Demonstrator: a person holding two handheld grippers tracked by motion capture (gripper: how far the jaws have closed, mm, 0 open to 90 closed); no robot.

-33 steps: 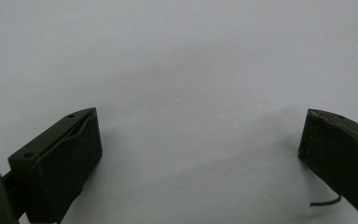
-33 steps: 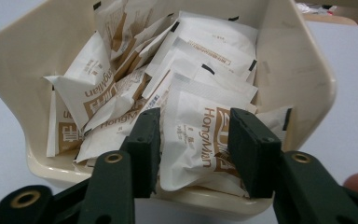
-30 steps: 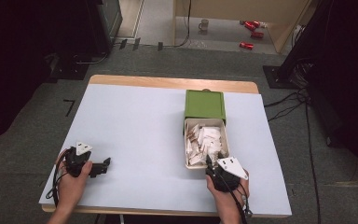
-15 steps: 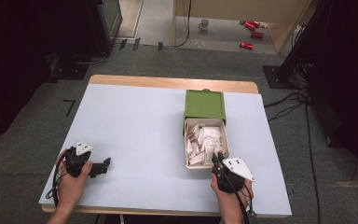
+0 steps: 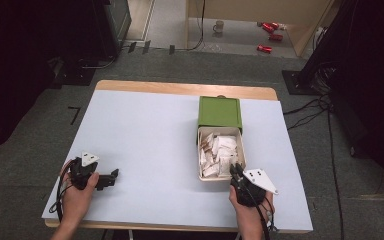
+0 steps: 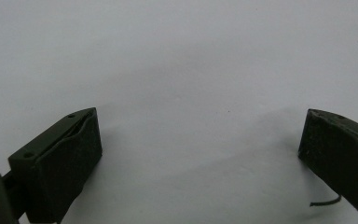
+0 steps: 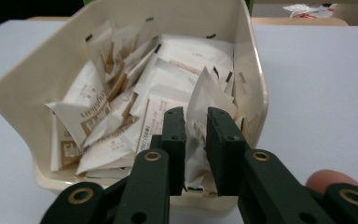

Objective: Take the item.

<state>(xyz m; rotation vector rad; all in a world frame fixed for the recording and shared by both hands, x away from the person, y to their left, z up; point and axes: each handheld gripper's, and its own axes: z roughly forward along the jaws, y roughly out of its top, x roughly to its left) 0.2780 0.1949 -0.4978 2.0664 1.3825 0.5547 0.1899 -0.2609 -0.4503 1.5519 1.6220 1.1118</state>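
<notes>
A cream open-top box (image 5: 199, 155) full of white and tan paper packets (image 5: 219, 150) sits in front of a green box (image 5: 220, 111) on the right half of the table. My right gripper (image 5: 236, 170) reaches over the cream box's near rim (image 7: 256, 79). Its jaws have just been closing, and they now pinch a white packet (image 7: 200, 93) standing up between the pads at the box's near right corner (image 7: 196, 114). My left gripper (image 5: 111, 176) rests low over the bare table at the near left, jaws wide apart with nothing between them (image 6: 200, 135).
The pale blue-grey tabletop (image 5: 145, 130) stretches bare between the two hands and toward the far left. Beyond the table's far edge are dark equipment, floor cables (image 5: 305, 107), a mug (image 5: 219, 26) and red cans (image 5: 269, 30).
The right gripper has shifted slightly to the right at the cream box's near rim and its jaws have come together on a packet. The left hand has stayed where it was.
</notes>
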